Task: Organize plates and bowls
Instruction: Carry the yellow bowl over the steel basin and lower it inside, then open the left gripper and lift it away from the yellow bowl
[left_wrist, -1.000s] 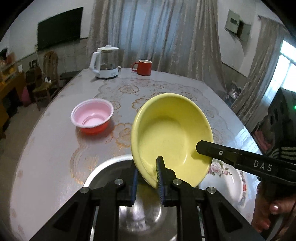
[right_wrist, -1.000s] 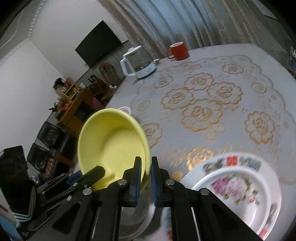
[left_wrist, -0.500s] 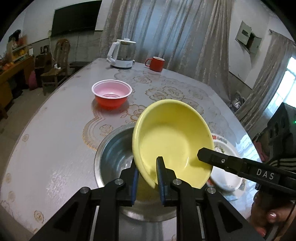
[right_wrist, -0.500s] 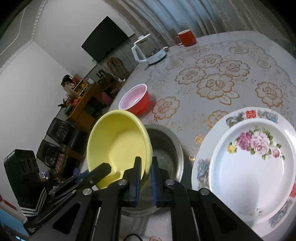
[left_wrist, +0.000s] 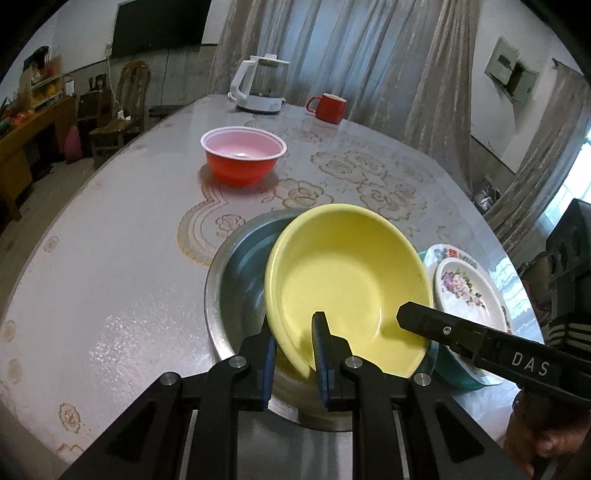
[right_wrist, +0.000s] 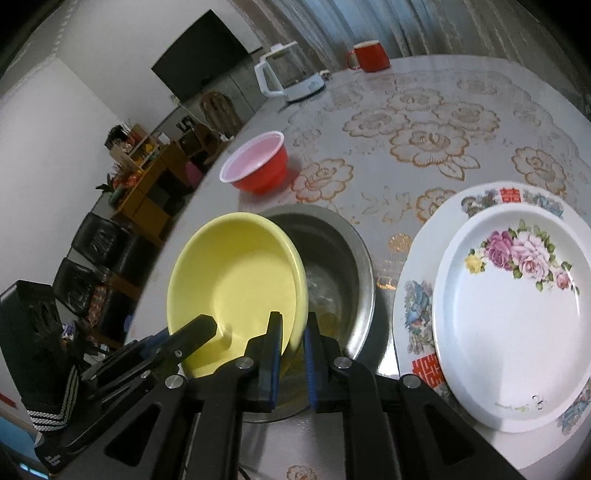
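Trouble could start with the yellow bowl (left_wrist: 347, 280), which hangs tipped in the air over the big metal bowl (left_wrist: 236, 273), and both claws hold it by the rim. In the left wrist view, the left gripper (left_wrist: 293, 352) is squeezed almost all the way shut, with the near edge of the yellow bowl pinched between its blue pads. The right gripper (left_wrist: 417, 317) comes in from the right side and bites the rim there too. Only thin bits of rim are held, so the yellow bowl could slip out and bang down hard into the metal bowl. If one hand drops faster than the other, the bowl could twist and pop free. The flower plate (left_wrist: 469, 291) sits just beside the metal bowl, and a swinging bowl could hit it. The red bowl (left_wrist: 242, 158) waits farther back on the table (left_wrist: 110, 280), well apart. In the right wrist view, the right gripper (right_wrist: 291, 354) has its pads nearly closed on the yellow bowl (right_wrist: 236, 284) rim, and its jaws are starting to open a little. If it lets go too soon, the left gripper (right_wrist: 192, 332) holds all the weight alone and the bowl could tip over. The metal bowl (right_wrist: 340, 266) is right under it, next to the flower plate (right_wrist: 509, 325)
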